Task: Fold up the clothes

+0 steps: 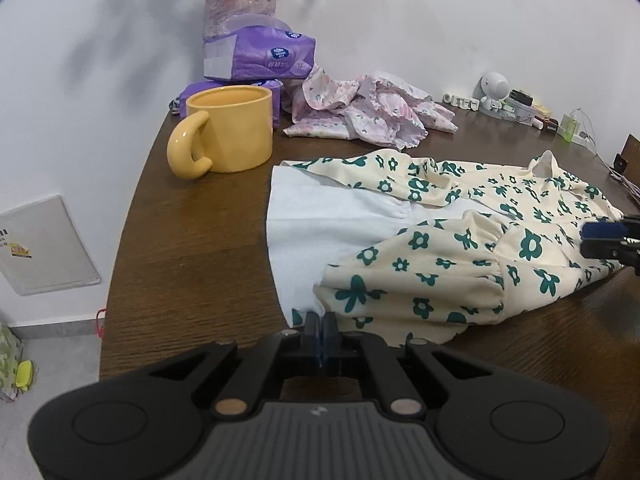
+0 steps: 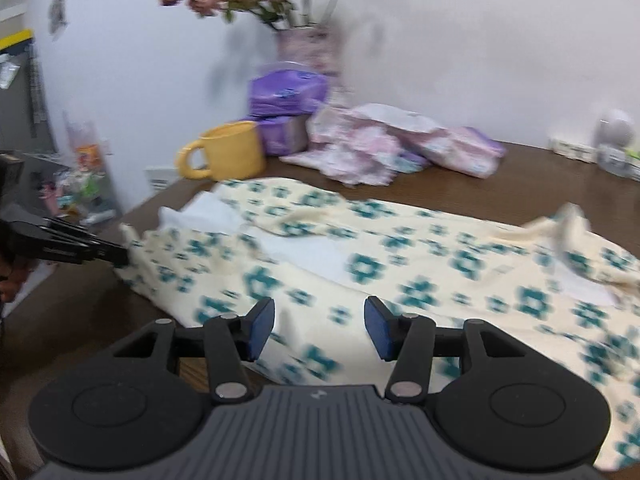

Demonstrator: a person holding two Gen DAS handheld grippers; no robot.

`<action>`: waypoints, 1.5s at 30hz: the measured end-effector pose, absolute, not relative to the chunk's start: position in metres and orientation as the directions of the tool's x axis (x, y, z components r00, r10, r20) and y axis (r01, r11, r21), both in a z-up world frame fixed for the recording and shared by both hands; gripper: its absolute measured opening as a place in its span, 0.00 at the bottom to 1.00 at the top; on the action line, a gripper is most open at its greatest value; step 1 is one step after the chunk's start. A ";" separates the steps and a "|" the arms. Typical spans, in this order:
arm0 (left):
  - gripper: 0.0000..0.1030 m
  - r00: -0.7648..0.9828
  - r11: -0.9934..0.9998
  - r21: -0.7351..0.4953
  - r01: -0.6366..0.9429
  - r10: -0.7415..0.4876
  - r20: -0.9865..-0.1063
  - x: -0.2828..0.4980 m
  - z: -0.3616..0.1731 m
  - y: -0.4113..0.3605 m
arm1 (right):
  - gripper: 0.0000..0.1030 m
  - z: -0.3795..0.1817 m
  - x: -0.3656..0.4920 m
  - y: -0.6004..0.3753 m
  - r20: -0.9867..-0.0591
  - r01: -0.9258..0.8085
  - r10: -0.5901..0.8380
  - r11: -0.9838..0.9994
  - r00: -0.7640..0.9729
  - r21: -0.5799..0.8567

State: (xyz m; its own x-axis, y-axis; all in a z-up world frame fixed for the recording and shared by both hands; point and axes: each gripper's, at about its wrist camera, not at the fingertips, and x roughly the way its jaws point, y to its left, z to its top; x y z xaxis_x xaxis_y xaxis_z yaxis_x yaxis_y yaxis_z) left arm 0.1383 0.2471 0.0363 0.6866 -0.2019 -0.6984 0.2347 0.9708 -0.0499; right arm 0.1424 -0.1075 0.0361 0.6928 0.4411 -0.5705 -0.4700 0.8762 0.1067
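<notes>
At its fingertips, the left gripper (image 1: 322,326) is clenched on the near hem of the cream dress with green flowers (image 1: 460,248), spread on the wooden table (image 1: 192,240). Ahead of the released right gripper (image 2: 319,330) lies the same dress; it should likely pinch the matching edge before both lift together, clear of the yellow mug (image 1: 228,130).

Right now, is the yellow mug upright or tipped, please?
Upright: the mug stands on its base on the table, rim up, handle sideways.
</notes>
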 end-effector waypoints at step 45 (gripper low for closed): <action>0.44 0.848 0.993 -0.011 -0.117 0.094 -0.521 0.089 0.082 0.223 | 0.49 0.034 0.129 -0.229 -0.556 -0.306 0.319 0.945 0.768 0.119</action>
State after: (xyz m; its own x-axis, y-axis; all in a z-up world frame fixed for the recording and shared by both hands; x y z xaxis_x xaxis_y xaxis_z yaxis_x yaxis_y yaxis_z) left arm 0.0890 0.2226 0.0822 0.8482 0.0944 -0.5212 -0.1170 0.9931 -0.0105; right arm 0.1286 -0.2292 0.0342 0.7679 0.3188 -0.5556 -0.3061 0.9445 0.1189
